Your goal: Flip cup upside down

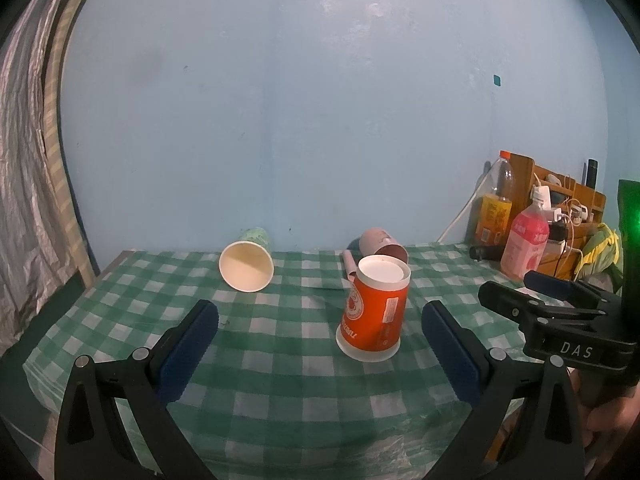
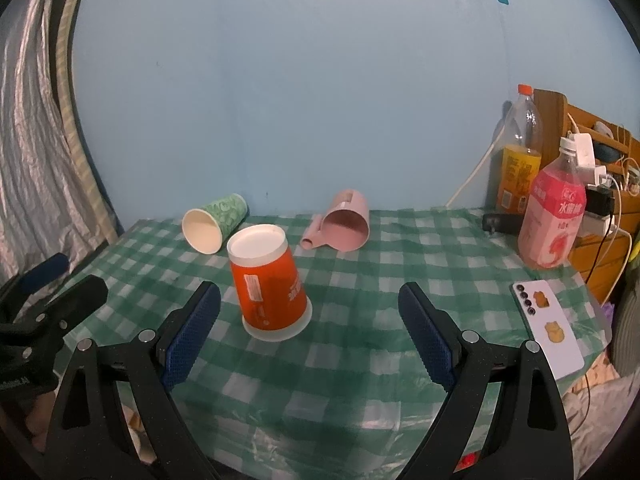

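Note:
An orange cup (image 1: pixel 374 312) (image 2: pixel 270 284) stands upside down on the green checked tablecloth (image 1: pixel 280 368) (image 2: pixel 352 352), white base up. A green paper cup (image 1: pixel 247 262) (image 2: pixel 214 226) lies on its side at the back left, mouth toward me. A pink mug (image 1: pixel 382 246) (image 2: pixel 346 226) lies on its side behind the orange cup. My left gripper (image 1: pixel 320 340) is open and empty, the orange cup just ahead between its fingers, nearer the right one. My right gripper (image 2: pixel 310 328) is open and empty, the orange cup ahead near its left finger.
A pink drink bottle (image 1: pixel 524 240) (image 2: pixel 554 216) and an orange soda bottle (image 1: pixel 496 204) (image 2: pixel 518 156) stand at the back right by a wooden rack (image 2: pixel 600 184) with chargers. A white phone (image 2: pixel 548 328) lies at the table's right edge. A curtain (image 1: pixel 28 184) hangs left.

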{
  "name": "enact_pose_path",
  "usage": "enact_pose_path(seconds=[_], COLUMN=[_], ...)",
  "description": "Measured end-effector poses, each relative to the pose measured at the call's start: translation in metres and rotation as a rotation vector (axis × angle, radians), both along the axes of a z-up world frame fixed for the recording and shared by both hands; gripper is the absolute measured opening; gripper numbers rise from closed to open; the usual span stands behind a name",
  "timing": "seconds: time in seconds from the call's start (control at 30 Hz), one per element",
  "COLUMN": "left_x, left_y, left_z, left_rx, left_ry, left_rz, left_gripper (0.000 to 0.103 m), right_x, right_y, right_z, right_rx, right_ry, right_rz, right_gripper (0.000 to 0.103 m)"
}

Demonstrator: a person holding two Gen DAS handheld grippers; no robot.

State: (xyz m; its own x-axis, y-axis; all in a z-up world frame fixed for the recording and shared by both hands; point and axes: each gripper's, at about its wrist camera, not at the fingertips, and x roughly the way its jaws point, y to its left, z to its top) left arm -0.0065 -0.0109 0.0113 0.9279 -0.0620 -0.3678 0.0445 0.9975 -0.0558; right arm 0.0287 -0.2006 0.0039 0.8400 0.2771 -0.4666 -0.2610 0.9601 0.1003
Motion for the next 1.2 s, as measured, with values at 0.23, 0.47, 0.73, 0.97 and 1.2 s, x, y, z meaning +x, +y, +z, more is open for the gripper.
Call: enact_pose_path(seconds=[0.23, 0.47, 0.73, 0.97, 1.2], left_x=[0.0013, 0.0007, 0.0001, 0.0002, 0.0000], left_y=[-0.0020, -0.0033, -0.0013, -0.0024, -0.0029], left_z=[-0.0007, -0.0004, -0.0006, 0.0001, 0.0002], left_rx=[0.009, 0.012, 0.025, 0.027, 0.029], left_ry=[0.008, 0.006, 0.021, 0.027, 0.027], left_rz=[0.004, 0.010, 0.027, 0.023, 0.024], left_gripper=[0.103, 0.103, 0.103, 0.103, 0.103], right_x=[0.0013, 0.0015, 0.0006, -0.0002, -0.0006], right_y=[-0.0005, -0.0009, -0.0016, -0.0014, 0.0005], right_z=[-0.0018, -0.0019, -0.0029, -0.0030, -0.0034], right_rx=[0.005, 0.005, 0.005, 0.004, 0.001], right_ry=[0.008, 0.009, 0.006, 0.008, 0.012], right_rz=[-0.003, -0.004, -0.006, -0.005, -0.001], right_gripper=[0.090, 0.090, 0.090, 0.090, 0.090])
